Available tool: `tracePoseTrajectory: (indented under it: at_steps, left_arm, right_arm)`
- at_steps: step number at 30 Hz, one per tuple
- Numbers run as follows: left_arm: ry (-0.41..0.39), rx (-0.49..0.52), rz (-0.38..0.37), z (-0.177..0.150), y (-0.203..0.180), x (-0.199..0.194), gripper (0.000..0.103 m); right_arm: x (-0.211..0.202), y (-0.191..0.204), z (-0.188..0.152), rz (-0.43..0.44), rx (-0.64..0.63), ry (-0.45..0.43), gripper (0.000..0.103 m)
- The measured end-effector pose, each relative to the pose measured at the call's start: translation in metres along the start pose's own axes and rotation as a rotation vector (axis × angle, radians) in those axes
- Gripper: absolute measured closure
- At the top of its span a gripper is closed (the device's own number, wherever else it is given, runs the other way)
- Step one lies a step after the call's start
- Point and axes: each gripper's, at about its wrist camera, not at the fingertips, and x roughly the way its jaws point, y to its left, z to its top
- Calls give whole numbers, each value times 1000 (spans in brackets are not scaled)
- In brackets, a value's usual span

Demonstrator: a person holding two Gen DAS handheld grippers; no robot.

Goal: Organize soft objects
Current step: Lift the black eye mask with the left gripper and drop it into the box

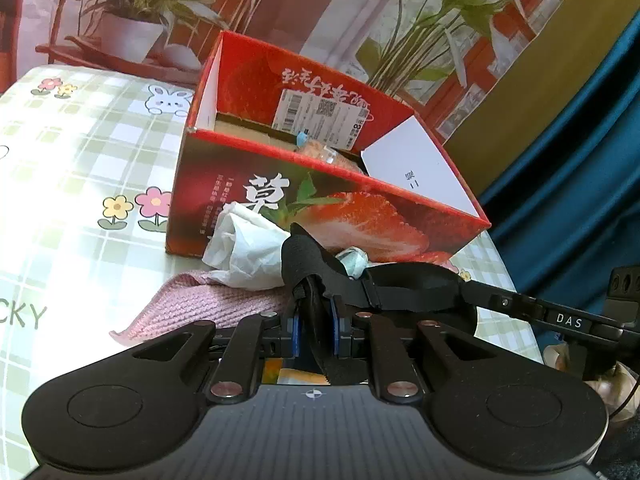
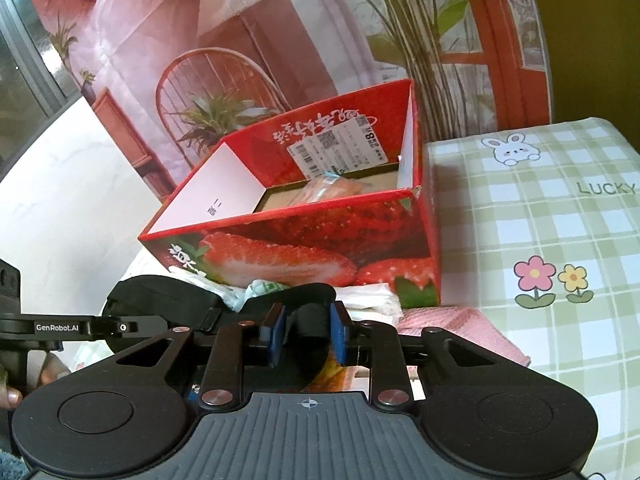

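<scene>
A black eye mask [image 1: 320, 280] is pinched at one end by the left claw [image 1: 316, 336], its blue pads pressed together on the fabric. The other end of the mask is gripped between the pads of the right claw [image 2: 306, 332]. The mask is held stretched between the two, just in front of a red strawberry box [image 1: 320, 208]. White crumpled paper [image 1: 248, 248] and a pink knitted cloth [image 1: 208, 304] are seen beside the box on the checked table [image 1: 80, 160]. A wrapped packet [image 2: 328, 188] lies inside the box.
</scene>
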Motion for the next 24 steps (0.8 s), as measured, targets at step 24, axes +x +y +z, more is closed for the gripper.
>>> tracePoseTrajectory:
  at_steps: [24]
  left_arm:
    - [-174,109,-20,11,-24,-37,89]
  right_arm:
    - [-39,32,29,-9,-204,-166,96]
